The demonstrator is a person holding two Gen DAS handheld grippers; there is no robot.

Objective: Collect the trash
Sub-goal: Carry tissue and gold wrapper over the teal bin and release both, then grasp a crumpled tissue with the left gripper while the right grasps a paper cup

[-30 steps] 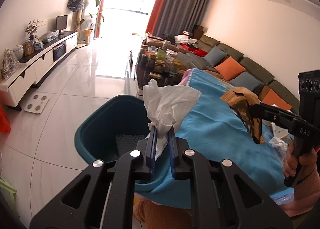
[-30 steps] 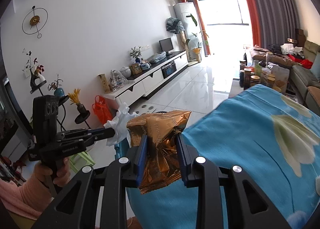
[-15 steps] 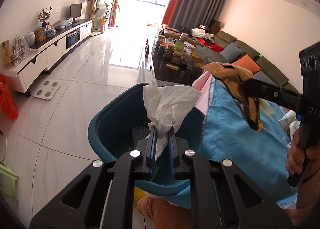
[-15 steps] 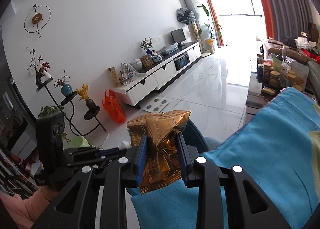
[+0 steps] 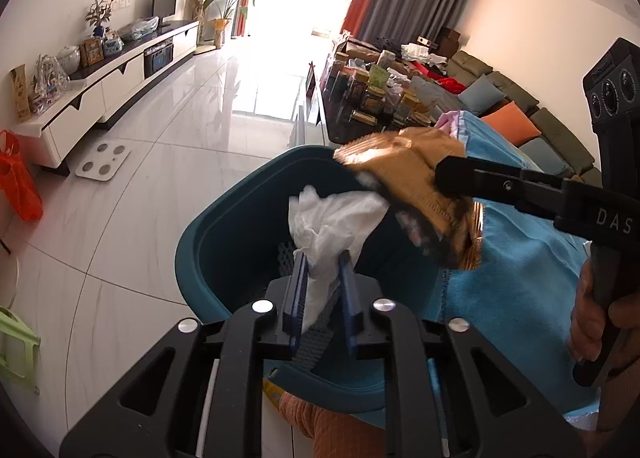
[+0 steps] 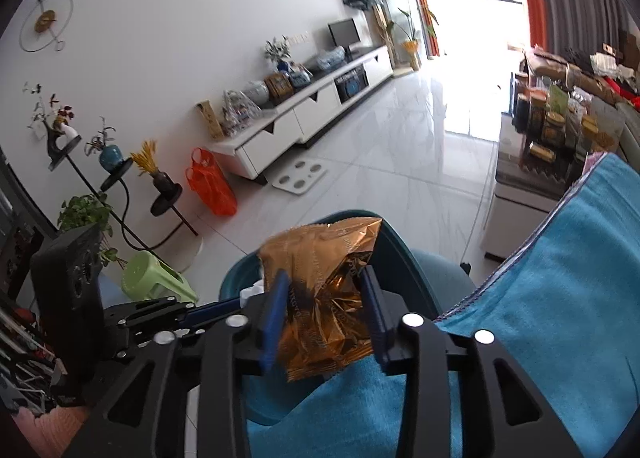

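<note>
A teal trash bin stands on the floor by the blue-covered table; it also shows in the right wrist view. My left gripper is over the bin's mouth, its jaws spread apart, with a crumpled white tissue loose between them. My right gripper is over the bin too, its jaws spread wider than the gold foil snack wrapper that sits between them. In the left wrist view the wrapper hangs from the right gripper just above the tissue.
The blue cloth covers the table at right, seen also in the right wrist view. A coffee table with jars and a sofa lie behind. A green stool and orange bag stand on the white floor.
Both grippers moved over the bin. The jaws of both have spread apart, loosening the tissue and the wrapper. The right gripper came closer to the left one.
</note>
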